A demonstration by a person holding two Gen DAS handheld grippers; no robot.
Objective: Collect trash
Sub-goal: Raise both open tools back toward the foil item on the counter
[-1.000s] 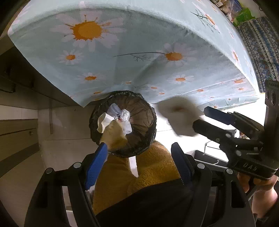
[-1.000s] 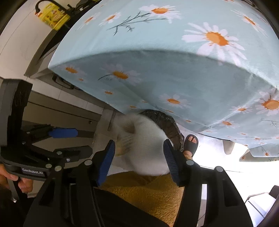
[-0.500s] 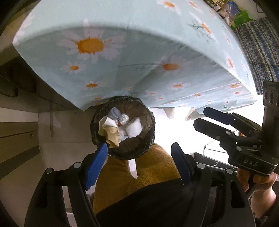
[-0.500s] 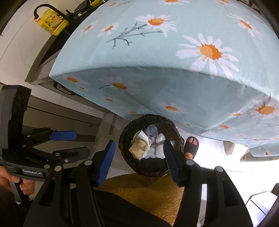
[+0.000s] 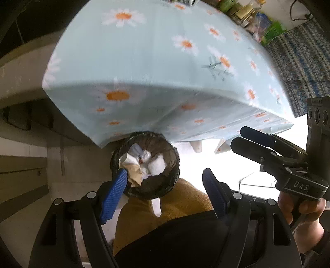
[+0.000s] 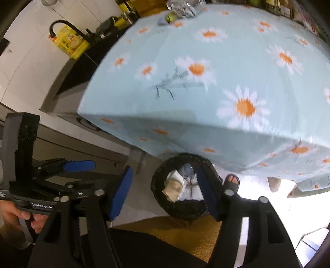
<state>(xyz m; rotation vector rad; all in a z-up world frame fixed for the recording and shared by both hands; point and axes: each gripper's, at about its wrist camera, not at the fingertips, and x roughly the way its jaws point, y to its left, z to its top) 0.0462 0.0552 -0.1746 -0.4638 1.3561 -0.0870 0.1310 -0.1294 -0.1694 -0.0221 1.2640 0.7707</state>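
Note:
A round bin with a black liner stands on the floor under the table's edge, holding crumpled white tissue and brown paper. My left gripper hangs above it, open and holding nothing. In the right wrist view the same bin lies below my right gripper, whose jaws are opening with nothing between them. Each gripper shows in the other's view: the right gripper at the right, the left gripper at the left.
The table, under a light blue daisy cloth, juts out over the bin. Crumpled wrappers lie at its far end. A yellow bag sits on the counter. A person's sandalled foot and yellow trousers are beside the bin.
The white wad that sat between my right jaws a second ago now lies in the bin. Both grippers have risen, showing more of the tabletop, and the right jaws stand wider.

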